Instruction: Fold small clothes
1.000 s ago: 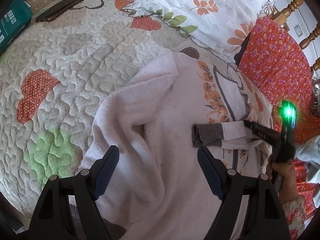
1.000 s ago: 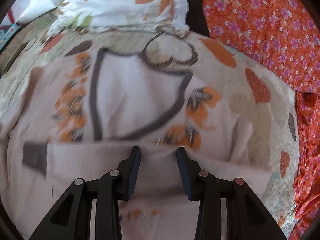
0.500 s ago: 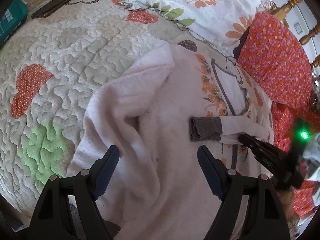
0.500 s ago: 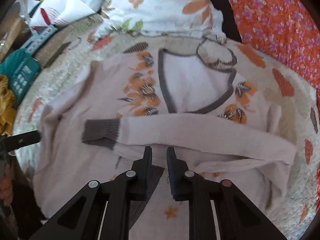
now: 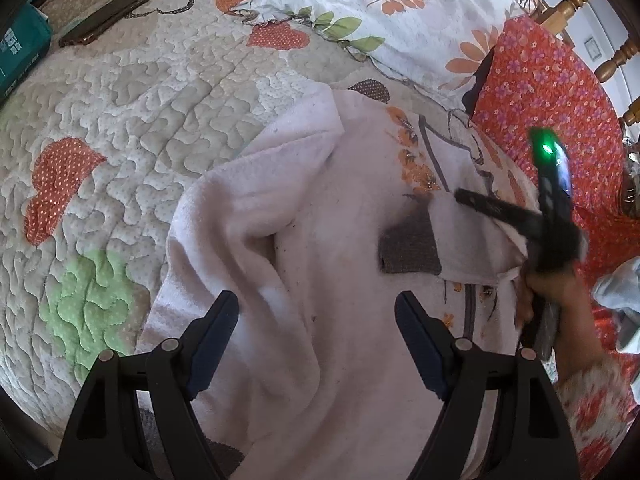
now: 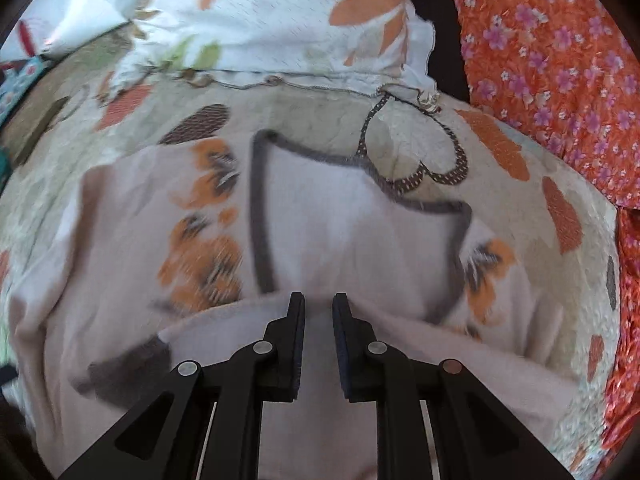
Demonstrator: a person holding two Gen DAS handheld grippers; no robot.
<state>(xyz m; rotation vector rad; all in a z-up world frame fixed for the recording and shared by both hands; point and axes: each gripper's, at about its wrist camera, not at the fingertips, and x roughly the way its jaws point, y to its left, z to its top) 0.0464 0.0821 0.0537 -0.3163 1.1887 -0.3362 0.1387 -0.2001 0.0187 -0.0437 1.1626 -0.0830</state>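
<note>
Soft, even daylight fills both views, bright without harsh glare; shadows under the folds of the sweater are faint. The left wrist view is mostly sharp, though the right tool and the hand holding it smear with motion. The right wrist view is blurred throughout — prints on the quilt streak. Fisheye curvature bends everything, and black vignetting rings the corners.

- The sweater lies spread on the quilt; its sleeve is folded across its chest, cuff toward the middle
- The pillow lies behind the sweater, at the head of the quilt; the flowered cloth lies to its right
- The phone lies far left on the quilt; a box sits at the left edge
</note>
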